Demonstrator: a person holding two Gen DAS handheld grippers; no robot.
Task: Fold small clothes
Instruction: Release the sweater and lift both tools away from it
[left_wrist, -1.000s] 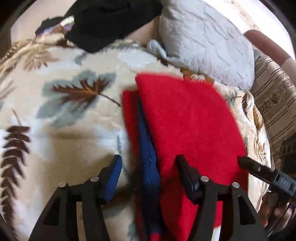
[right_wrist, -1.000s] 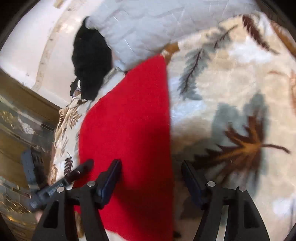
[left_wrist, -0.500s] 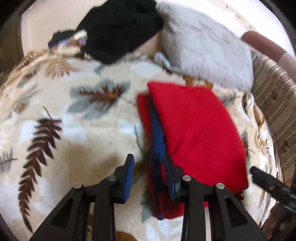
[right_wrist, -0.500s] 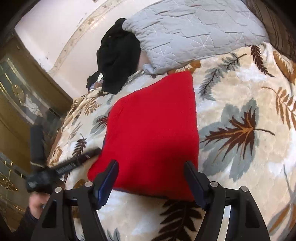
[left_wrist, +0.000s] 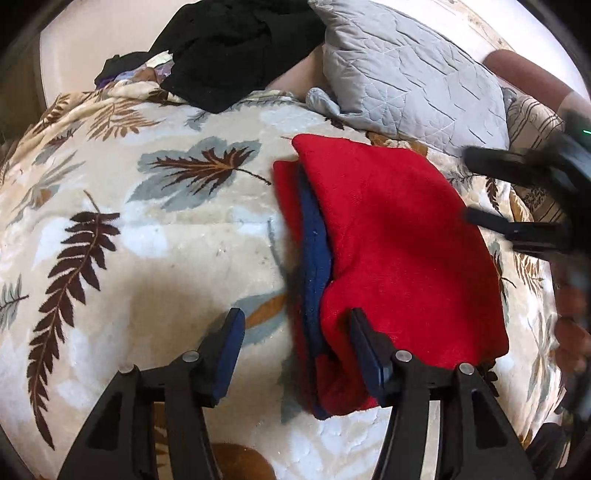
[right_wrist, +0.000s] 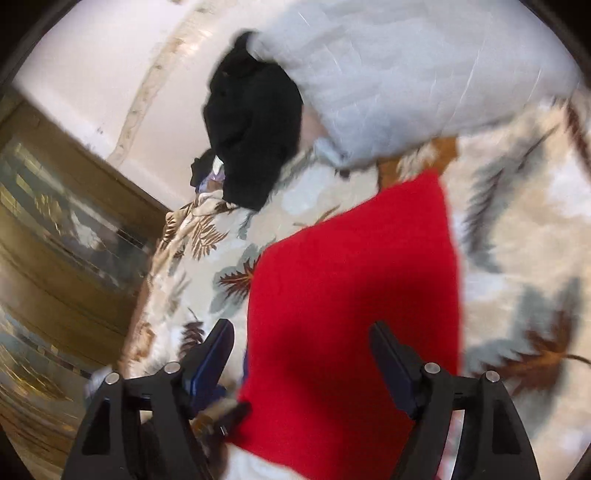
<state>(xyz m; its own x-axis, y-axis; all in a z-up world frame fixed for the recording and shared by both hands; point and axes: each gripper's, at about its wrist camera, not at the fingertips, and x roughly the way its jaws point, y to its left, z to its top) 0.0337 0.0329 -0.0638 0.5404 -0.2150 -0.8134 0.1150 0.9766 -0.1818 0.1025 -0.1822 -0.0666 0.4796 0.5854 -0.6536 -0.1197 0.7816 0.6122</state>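
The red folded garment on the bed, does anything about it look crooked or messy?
Slightly. The red garment is folded, but along its left edge in the left wrist view the layers do not line up: a navy blue strip and a lower red layer stick out from under the top fold. Nothing looks damaged.

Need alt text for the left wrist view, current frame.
A folded red knit garment with a navy-blue inner layer lies on a cream leaf-print blanket, its near left edge between the opening jaws of the left gripper, pads not pressing it. Behind are a grey quilted pillow and a black clothing heap; the blurred right gripper is at right.
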